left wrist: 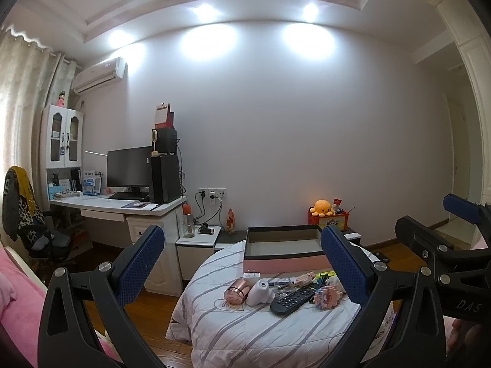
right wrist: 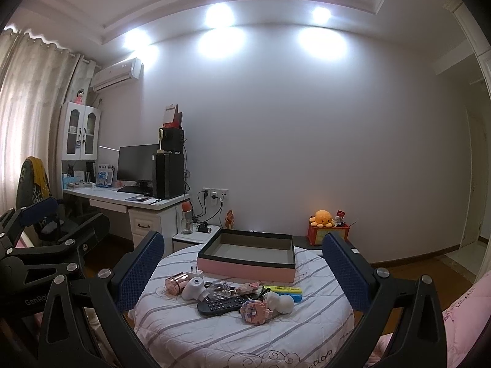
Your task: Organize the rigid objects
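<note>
A round table under a striped white cloth (right wrist: 214, 337) carries an open, empty pink box with a black rim (right wrist: 248, 254) (left wrist: 285, 245). In front of the box lie a black remote (right wrist: 227, 305) (left wrist: 293, 300), a rose-gold cylinder (right wrist: 176, 283) (left wrist: 236, 291), a white rounded device (right wrist: 191, 288) (left wrist: 259, 293), a pink block figure (right wrist: 254, 309) (left wrist: 328, 297), a yellow highlighter (right wrist: 282, 289) and a white plug (right wrist: 195, 271). My right gripper (right wrist: 243, 237) and left gripper (left wrist: 243, 233) both hover open above the near side of the table, holding nothing.
A white desk (right wrist: 122, 197) with a monitor and a black tower stands at the left, with a draped office chair (left wrist: 27, 214) beside it. A low white cabinet (left wrist: 199, 239) sits behind the table. An orange plush (right wrist: 322, 217) tops a red box. Pink bedding (right wrist: 460, 312) lies at the right.
</note>
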The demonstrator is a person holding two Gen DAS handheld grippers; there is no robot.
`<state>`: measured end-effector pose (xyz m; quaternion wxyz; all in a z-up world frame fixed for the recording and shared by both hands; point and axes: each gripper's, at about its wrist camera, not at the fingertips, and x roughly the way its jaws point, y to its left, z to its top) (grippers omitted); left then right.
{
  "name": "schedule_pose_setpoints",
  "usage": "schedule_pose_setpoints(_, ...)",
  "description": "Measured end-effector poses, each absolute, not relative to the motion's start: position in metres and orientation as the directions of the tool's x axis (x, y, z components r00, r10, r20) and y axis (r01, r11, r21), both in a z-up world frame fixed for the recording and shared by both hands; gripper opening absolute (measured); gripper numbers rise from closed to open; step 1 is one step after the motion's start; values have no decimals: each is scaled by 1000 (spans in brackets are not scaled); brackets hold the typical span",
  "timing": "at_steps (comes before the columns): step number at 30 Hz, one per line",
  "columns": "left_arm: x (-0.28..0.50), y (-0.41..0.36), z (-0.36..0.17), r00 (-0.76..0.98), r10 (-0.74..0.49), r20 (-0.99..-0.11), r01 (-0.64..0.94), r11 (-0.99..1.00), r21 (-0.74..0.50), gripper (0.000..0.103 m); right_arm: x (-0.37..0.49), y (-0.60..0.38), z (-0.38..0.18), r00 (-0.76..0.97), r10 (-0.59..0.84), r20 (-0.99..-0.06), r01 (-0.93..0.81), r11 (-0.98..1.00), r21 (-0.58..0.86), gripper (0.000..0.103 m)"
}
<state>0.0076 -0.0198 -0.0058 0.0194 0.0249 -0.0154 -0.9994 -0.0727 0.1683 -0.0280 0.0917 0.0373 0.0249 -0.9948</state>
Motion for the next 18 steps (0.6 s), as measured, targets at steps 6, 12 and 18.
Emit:
schedule_pose_setpoints(6,7,-20,-7,-998,-39,-50,37,-999,32,103,-73,168,-29,-981,-178,-79,182,-982,-44,103)
schedule_pose_setpoints(12,8,-20,-7,-998,-38,-50,36,-999,31,103,-73,169,-30,-980,-180,-85,183,-982,-40,103)
schedule_pose_setpoints(18,8,-20,-10,-998,-30,-48,29,-999,27,103,-67,168,-28,-981,-173,-83,177,-984,-38,103)
